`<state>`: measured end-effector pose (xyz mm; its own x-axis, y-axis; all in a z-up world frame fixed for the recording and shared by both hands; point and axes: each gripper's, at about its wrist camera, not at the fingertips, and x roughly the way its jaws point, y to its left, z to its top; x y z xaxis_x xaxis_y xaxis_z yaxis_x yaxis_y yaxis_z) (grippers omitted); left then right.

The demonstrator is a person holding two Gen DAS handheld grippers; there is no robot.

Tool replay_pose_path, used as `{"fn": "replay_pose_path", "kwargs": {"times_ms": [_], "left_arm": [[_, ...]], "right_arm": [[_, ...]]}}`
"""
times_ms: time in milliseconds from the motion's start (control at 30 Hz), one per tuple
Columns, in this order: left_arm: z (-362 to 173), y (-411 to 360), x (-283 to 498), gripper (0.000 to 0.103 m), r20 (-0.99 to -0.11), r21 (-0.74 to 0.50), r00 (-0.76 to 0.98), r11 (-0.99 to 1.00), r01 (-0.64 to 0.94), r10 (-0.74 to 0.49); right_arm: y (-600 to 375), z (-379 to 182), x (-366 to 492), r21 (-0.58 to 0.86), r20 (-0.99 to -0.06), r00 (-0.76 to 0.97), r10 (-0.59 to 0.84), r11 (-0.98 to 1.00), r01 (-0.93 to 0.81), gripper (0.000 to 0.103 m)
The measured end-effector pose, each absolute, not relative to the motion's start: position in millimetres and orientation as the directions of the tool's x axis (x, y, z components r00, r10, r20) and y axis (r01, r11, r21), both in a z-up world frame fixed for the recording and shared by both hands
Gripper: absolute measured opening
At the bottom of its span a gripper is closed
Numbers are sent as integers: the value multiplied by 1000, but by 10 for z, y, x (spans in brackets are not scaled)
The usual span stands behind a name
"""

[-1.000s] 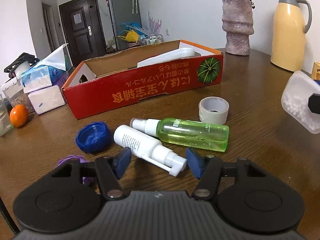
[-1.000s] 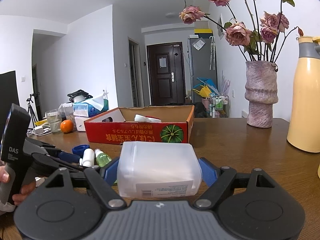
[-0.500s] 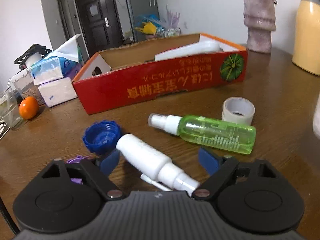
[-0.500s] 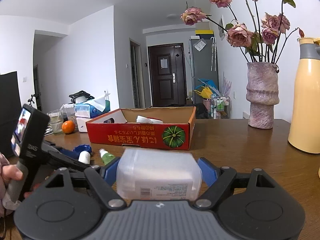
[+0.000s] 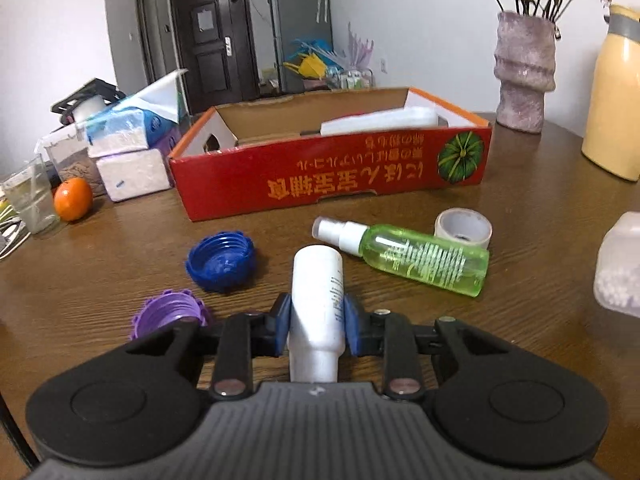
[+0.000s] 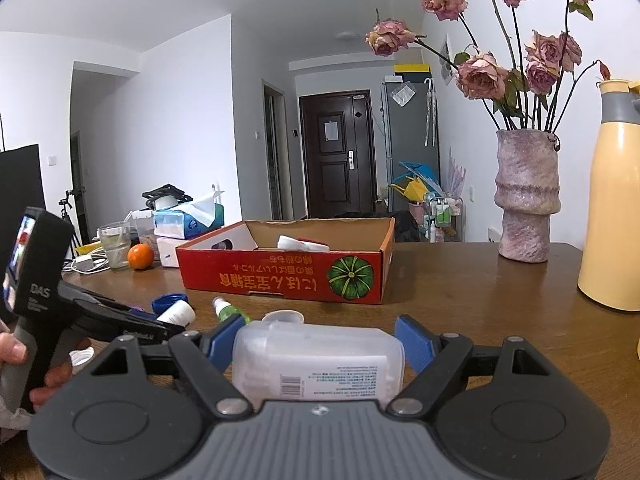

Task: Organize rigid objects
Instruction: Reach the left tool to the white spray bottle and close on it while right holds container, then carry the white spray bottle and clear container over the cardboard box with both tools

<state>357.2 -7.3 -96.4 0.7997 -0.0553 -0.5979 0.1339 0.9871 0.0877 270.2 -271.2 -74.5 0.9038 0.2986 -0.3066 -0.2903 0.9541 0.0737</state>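
Fingers of the left gripper (image 5: 316, 320) are clamped on a white bottle (image 5: 318, 300), their blue pads pressing its sides near the neck, with the bottle's flat base pointing away toward the box. Fingers of the right gripper (image 6: 320, 344) stand wide around a translucent jar (image 6: 316, 360) lying on its side, and both pads sit against its ends.

Going left to right in the left wrist view, a glass (image 5: 30, 196) and an orange (image 5: 73, 199) stand at the far left of the brown surface (image 5: 540, 272), with tissue packs (image 5: 128, 140) stacked just behind them. Nearer the gripper, a purple cap (image 5: 170, 312) lies open side up just beside the left finger, and a blue cap (image 5: 221, 255) lies a little beyond it. The red box (image 5: 332, 176) stands open across the middle, holding a white item (image 5: 380, 120) in its right half. In front of the box lies a green spray bottle (image 5: 412, 258) on its side, nozzle toward the white bottle, and a tape roll (image 5: 463, 226) rests just behind it. A pink vase (image 5: 524, 72) with dried roses and a yellow flask (image 5: 616, 108) stand at the right, well apart from the box.

In the right wrist view, a person's hand (image 6: 16, 360) grips the left gripper's handle at the left edge.
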Motion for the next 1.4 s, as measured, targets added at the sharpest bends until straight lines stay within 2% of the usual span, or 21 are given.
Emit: {"fn": "replay_pose_path", "kwargs": {"times_ms": [467,800,1400], "left_arm": [[-552,-145,3358,29,-511,16,859,998,64,-48],[-181,-236,3420,29,-426,-43,904,999,22,-38],[10,-159,4077,29,-395,-109,919,993,-55,8]], "right_arm": [[-2652,-582,2724,75,-260,923,284,959,-274,81],[-2554,-326,2891,69,-194,939,284,959,-276,81],[-2345,-257,3689,128,-185,941,285,956,-264,81]]}}
